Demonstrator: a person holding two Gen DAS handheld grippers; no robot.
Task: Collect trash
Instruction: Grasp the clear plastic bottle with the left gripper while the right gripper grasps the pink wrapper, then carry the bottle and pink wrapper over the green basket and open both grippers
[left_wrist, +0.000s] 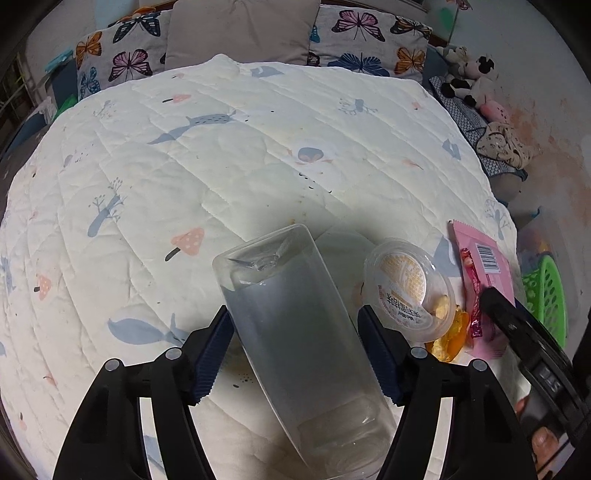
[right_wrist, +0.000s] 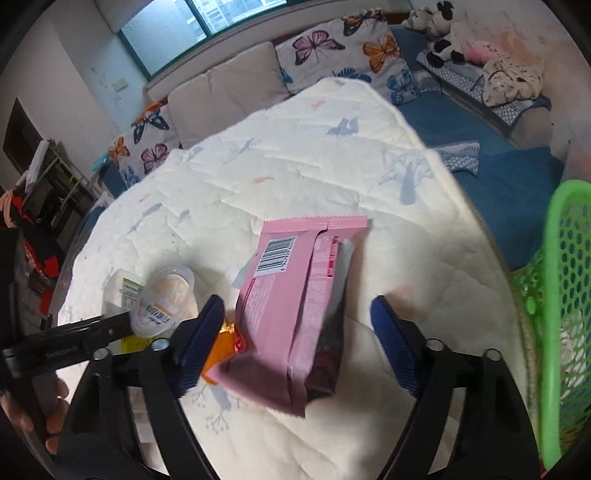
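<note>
The left gripper (left_wrist: 295, 325) has its blue pads on either side of a clear plastic bottle (left_wrist: 291, 332) lying on the white quilt (left_wrist: 221, 166); the left pad meets the bottle wall, while contact on the right pad cannot be confirmed. Just to the right of the bottle lies a round plastic cup (left_wrist: 408, 290) with a printed lid, then an orange wrapper (left_wrist: 448, 338) and a red wrapper (left_wrist: 474, 295). The right gripper (right_wrist: 297, 325) stands spread wide, with a pink snack packet (right_wrist: 295, 295) lying between its pads and touching neither. A green mesh basket (right_wrist: 561, 280) stands at the quilt's right edge. Butterfly cushions (left_wrist: 354, 40) and plush toys (left_wrist: 469, 75) lie beyond.
</note>
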